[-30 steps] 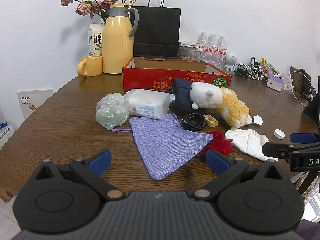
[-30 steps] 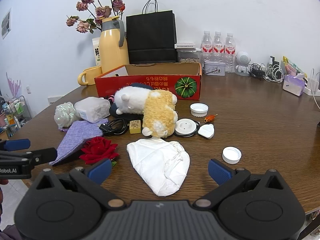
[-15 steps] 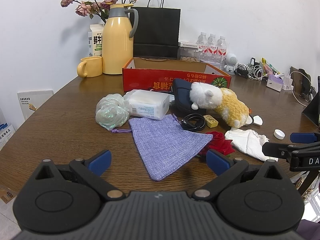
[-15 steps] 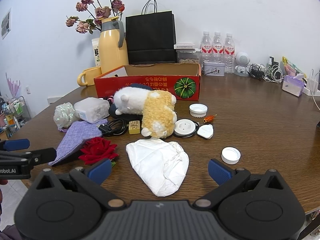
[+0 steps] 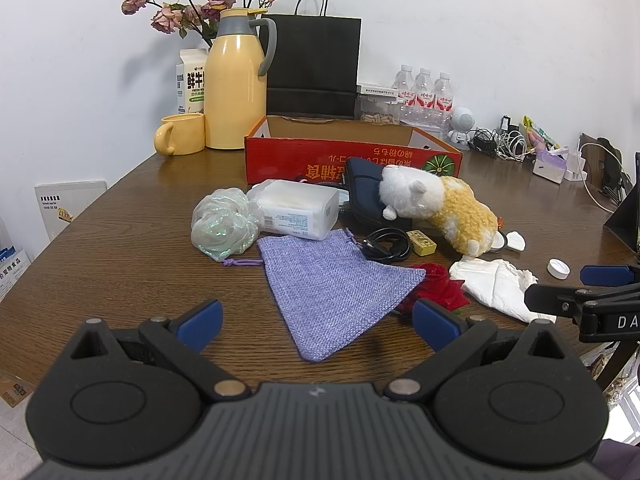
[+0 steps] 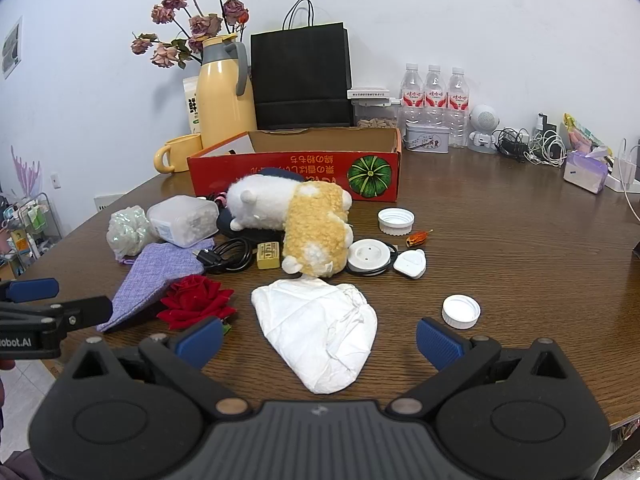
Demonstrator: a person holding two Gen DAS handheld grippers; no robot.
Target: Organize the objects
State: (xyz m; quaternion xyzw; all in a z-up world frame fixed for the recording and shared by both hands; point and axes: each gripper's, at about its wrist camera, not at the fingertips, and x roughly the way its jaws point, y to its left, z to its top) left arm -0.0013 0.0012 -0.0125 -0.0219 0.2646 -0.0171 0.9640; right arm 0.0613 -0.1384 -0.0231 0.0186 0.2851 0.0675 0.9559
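On the bench (image 5: pixel 120 240), the purple pouch (image 5: pixel 332 284) lies lengthwise toward the left tool (image 5: pixel 316 322); both tools gape wide, empty, including the right tool (image 6: pixel 318 340).

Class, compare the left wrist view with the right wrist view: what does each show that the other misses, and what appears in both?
Only the left wrist view shows the dark blue zip pouch plainly, beside the plush. Only the right wrist view shows the ribbed white jar lid and small orange dried flower. Both show the red cardboard box, white-and-yellow plush toy, lavender fabric pouch, red artificial rose and crumpled white cloth.
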